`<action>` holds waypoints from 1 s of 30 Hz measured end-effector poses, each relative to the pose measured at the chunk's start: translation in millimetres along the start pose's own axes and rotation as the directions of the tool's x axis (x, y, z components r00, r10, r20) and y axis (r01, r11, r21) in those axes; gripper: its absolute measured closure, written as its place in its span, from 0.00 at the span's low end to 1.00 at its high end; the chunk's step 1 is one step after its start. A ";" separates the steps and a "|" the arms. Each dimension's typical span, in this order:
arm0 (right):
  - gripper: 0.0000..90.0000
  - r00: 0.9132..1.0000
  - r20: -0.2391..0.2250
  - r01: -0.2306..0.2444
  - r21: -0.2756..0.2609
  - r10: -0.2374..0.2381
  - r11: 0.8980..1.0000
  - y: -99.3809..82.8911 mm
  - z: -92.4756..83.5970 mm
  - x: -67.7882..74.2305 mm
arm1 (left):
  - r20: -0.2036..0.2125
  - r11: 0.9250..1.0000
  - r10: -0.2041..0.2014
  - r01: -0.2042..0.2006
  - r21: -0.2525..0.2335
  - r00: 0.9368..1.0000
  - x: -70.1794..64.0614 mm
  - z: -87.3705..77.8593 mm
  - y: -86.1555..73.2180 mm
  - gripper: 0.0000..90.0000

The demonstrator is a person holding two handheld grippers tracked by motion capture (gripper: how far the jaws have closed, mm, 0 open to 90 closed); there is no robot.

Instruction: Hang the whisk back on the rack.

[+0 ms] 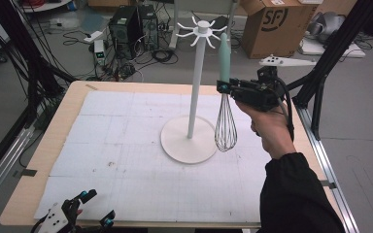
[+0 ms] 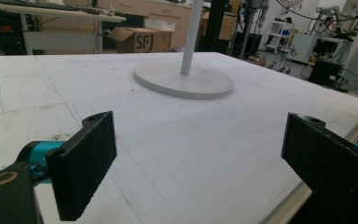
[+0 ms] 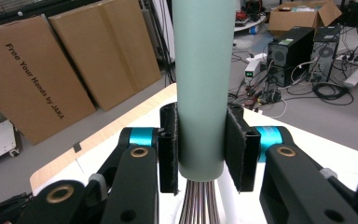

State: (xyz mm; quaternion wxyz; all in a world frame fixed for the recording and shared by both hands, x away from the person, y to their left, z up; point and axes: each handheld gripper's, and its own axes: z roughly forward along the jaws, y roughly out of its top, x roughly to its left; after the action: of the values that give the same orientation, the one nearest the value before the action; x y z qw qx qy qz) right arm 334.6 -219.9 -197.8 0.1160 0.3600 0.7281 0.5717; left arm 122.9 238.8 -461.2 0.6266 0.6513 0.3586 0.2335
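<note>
A whisk (image 1: 225, 111) with a pale green handle (image 3: 201, 84) and a wire head hangs upright above the table, just right of a white hook stand (image 1: 194, 87). My right gripper (image 1: 224, 87) is shut on the handle's lower end, both pads pressed against it in the right gripper view. The wire head hovers over the right rim of the stand's round base (image 1: 187, 143). The stand's top carries several white hooks (image 1: 201, 30). My left gripper (image 1: 94, 206) rests open at the table's near left edge, nothing between its jaws; its own view looks across the mat toward the stand base (image 2: 184, 80).
A white gridded mat (image 1: 126, 160) covers the wooden table (image 1: 63, 111). Beyond the far edge are computer towers (image 1: 131, 24), cables and a cardboard box (image 1: 274, 26). Black frame posts (image 1: 332, 53) stand at the right.
</note>
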 end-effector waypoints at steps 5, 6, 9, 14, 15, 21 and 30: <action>0.59 1.000 -0.003 -0.020 -0.020 0.020 1.000 -0.4 -1.3 -0.8 | -0.001 1.000 -0.003 0.003 -0.002 1.000 0.1 -0.1 0.0 0.12; 0.59 1.000 -0.001 -0.021 -0.021 0.021 1.000 -0.5 -2.4 -1.0 | -0.001 1.000 -0.002 0.002 -0.001 1.000 0.2 -0.2 0.0 0.12; 0.57 1.000 -0.008 -0.023 -0.022 0.023 0.999 -1.2 -4.3 -0.9 | -0.001 1.000 -0.002 0.002 -0.002 1.000 0.1 -0.3 0.1 0.12; 0.55 0.999 -0.032 -0.029 -0.021 0.029 0.999 -5.9 -5.4 -0.7 | 0.000 1.000 0.002 -0.002 0.004 1.000 -0.1 0.0 -0.1 0.12; 0.54 0.998 -0.046 -0.031 -0.015 0.031 0.999 -7.8 -5.4 -0.8 | 0.001 1.000 0.003 -0.003 0.003 1.000 -0.1 0.2 -0.1 0.12; 0.45 0.993 -0.107 -0.042 -0.023 0.040 0.999 -24.2 -5.1 -3.3 | 0.001 1.000 0.002 -0.002 0.004 1.000 -0.6 0.9 -0.4 0.12; 0.37 0.991 -0.135 -0.027 -0.058 0.019 0.998 -55.0 -15.5 -6.7 | 0.002 1.000 0.001 -0.001 0.006 1.000 -1.2 1.6 -0.8 0.12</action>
State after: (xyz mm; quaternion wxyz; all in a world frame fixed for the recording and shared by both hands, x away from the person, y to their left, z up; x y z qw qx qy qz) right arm 308.8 -240.7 -244.8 0.0706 0.3252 0.7128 0.6174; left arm 123.2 236.9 -462.0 0.6248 0.6538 0.3583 0.2320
